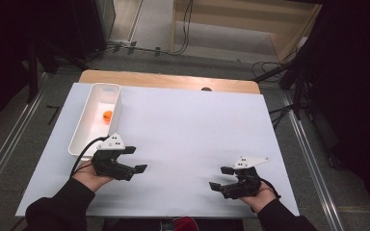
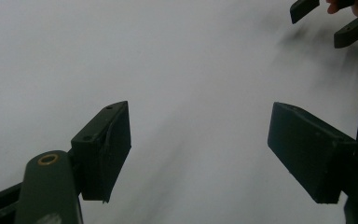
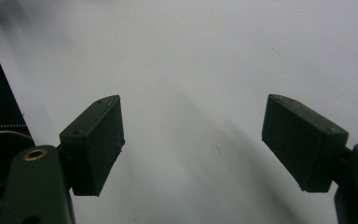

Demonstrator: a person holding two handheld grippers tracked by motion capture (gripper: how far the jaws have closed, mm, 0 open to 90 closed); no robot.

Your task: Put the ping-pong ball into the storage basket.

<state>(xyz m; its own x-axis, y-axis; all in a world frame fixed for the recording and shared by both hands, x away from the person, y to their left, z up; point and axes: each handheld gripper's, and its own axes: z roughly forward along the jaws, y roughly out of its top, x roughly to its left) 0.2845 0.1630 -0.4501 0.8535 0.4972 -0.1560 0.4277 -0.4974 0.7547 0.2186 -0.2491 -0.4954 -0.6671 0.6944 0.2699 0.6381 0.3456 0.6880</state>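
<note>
Small orange ball sits in a long white plastic bin, ahead of the left gripper fingers, well apart. Both grippers, left & right gripper, wide, empty, over white surface. Ball prob. light, smooth, rolls; pinch across its middle.

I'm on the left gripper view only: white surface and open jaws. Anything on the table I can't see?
Observer: Yes, a white bin stands at the table's far left, beyond the left claw.
Operator: Anything in it?
Observer: One orange ball, lying on the bin's floor.
Operator: Right claw holding something?
Observer: No. The right claw is open and empty over the white sheet, near the front edge.
</note>
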